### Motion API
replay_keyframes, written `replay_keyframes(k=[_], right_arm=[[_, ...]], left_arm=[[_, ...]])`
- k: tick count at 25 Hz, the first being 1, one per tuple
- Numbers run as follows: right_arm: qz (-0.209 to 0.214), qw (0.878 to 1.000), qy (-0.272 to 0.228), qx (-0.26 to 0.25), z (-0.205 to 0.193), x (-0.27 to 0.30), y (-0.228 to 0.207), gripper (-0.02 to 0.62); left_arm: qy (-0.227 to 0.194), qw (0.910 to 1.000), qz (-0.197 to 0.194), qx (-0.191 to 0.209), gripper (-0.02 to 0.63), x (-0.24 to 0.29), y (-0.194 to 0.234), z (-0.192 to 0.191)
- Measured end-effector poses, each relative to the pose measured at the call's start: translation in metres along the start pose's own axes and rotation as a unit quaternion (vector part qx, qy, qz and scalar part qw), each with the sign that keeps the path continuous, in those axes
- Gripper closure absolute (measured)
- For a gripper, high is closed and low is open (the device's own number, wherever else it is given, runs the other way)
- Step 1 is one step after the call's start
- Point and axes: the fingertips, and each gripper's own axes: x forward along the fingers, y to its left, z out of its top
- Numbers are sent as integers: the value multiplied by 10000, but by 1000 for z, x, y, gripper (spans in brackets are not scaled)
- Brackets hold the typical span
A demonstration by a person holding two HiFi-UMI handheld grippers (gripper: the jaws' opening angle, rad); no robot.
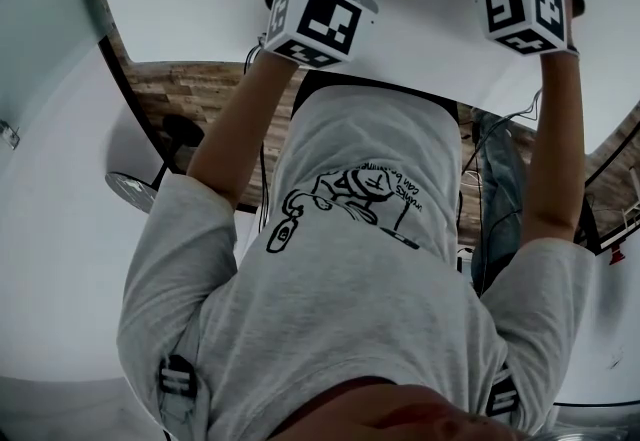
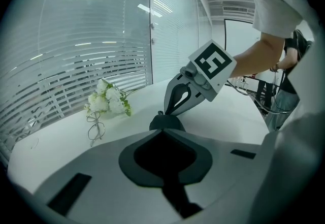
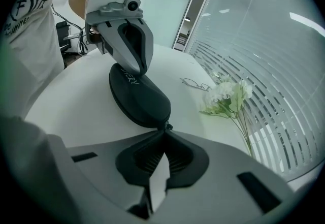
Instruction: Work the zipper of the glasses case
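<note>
Glasses case [image 3: 139, 98] lies closed on the worktop [image 3: 76, 111]. Left gripper [image 3: 138, 69] clamps one end. Right gripper [image 2: 171, 111] pinches the zipper pull [image 3: 167, 127]. Zip travel judged outstanding.

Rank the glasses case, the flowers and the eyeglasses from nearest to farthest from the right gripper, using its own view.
1. Glasses case: at the jaw tips, centre.
2. Flowers: to the right.
3. Eyeglasses: behind the flowers.

Your white table [image 3: 71, 106] carries the black glasses case [image 3: 139, 98]. Toward the blinds you have a white flower sprig [image 3: 226, 97] lying on it and, just beside that, what looks like wire-framed spectacles [image 3: 195, 84].
</note>
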Motion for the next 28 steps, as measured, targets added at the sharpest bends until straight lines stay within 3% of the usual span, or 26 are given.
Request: replay_keyframes(k=[20,28], right_arm=[[92,9993,-13,352,-9,-8,18,592],[-74,9994,9,342,-5,-6,12,592]], left_arm=[[53,9994,137,-299,584,5,15,-1],[-7,9992,-375,-140,583,-5,-1,5]])
